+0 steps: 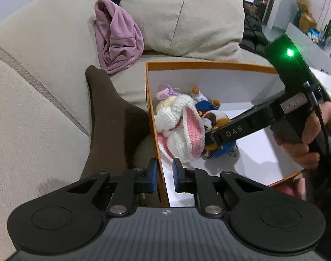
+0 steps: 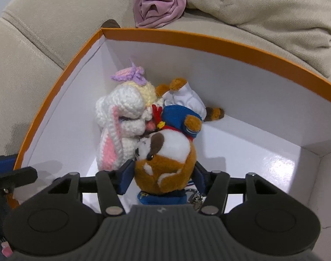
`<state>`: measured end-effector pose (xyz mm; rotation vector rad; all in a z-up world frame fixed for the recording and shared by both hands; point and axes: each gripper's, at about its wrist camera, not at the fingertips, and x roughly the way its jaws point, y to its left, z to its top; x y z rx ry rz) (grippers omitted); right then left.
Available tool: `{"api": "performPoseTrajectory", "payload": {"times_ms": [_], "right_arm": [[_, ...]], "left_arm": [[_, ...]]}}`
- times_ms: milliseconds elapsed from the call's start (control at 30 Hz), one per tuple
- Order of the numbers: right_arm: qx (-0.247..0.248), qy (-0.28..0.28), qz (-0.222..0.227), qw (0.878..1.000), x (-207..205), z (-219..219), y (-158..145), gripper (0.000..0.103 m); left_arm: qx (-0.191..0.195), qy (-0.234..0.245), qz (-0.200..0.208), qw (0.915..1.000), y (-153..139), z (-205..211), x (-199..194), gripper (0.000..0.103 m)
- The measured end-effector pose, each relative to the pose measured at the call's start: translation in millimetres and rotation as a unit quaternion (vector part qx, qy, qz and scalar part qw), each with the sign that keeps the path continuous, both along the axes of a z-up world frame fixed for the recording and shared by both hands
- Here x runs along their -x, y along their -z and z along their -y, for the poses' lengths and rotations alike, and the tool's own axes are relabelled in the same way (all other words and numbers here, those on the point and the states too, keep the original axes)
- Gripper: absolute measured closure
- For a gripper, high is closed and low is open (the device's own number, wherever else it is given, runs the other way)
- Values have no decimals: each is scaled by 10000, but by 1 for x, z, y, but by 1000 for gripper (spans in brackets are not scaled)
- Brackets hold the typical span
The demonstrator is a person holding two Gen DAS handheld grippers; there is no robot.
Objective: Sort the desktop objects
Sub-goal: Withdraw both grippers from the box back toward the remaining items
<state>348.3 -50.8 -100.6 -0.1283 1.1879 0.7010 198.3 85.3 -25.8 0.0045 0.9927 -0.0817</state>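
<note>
An orange box (image 1: 198,65) with a white inside sits on a beige sofa. In it lie a white crocheted rabbit (image 1: 182,126) with pink ears and a brown and white plush animal (image 1: 217,117) in blue clothes. My left gripper (image 1: 164,176) straddles the box's left wall, one blue pad on each side, shut on it. My right gripper (image 2: 163,174) is inside the box (image 2: 187,41), shut on the plush animal's (image 2: 165,165) head, which rests against the rabbit (image 2: 122,117). In the left wrist view the right gripper (image 1: 217,134) reaches in from the right.
A dark brown sock (image 1: 113,117) lies on the sofa beside the box's left wall. A pink cloth (image 1: 117,39) lies behind the box against a beige cushion (image 1: 182,15). The box's right half holds nothing (image 2: 263,152).
</note>
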Motion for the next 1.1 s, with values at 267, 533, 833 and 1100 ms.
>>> {"api": "performPoseTrajectory", "payload": {"times_ms": [267,533,833,1100], "right_arm": [[-217,224,416,9986,21,21,-34,33],[-987,375,1329,9855,93,68,-68,34],[-1513,774,1632,9719,187,131,-72,35],[-1399,785,1224,9794,231,149,-42,42]], "left_arm": [[-104,-160,480,9987,-40,1,33,85],[-415,-362,-3,9985,-36,3,88,72],[-540,-291,-913,9939,-13,3,117,69],[-316,-317,-1369,9896,-2,0,106,69]]}}
